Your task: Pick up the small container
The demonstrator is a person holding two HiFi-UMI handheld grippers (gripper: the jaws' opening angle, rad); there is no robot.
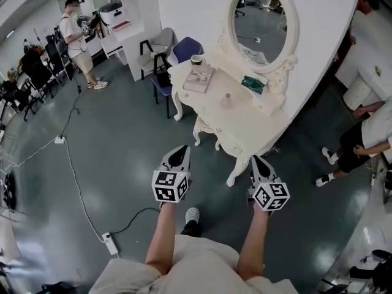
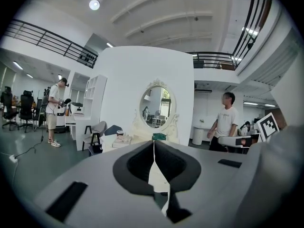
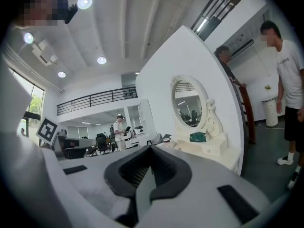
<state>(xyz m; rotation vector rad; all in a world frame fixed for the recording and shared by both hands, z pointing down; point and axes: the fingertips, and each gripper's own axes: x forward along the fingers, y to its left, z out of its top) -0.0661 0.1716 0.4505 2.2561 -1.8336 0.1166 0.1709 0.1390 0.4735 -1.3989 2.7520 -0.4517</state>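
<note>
A small pale container (image 1: 227, 101) stands near the middle of the white dressing table (image 1: 245, 127), in front of the oval mirror (image 1: 261, 23). Both grippers hang over the floor, short of the table's near edge and apart from the container. My left gripper (image 1: 180, 152) is shut with nothing in it; its jaws meet in the left gripper view (image 2: 153, 145). Nothing is held in my right gripper (image 1: 258, 162) either, and its jaws are closed in the right gripper view (image 3: 149, 149). I cannot make out the container in either gripper view.
On the table also lie a book (image 1: 199, 78), a cup (image 1: 196, 59) and a green object (image 1: 253, 84). Chairs (image 1: 184, 48) stand behind the table. A cable and power strip (image 1: 110, 242) lie on the floor at left. People stand at far left (image 1: 76, 32) and at right (image 1: 367, 133).
</note>
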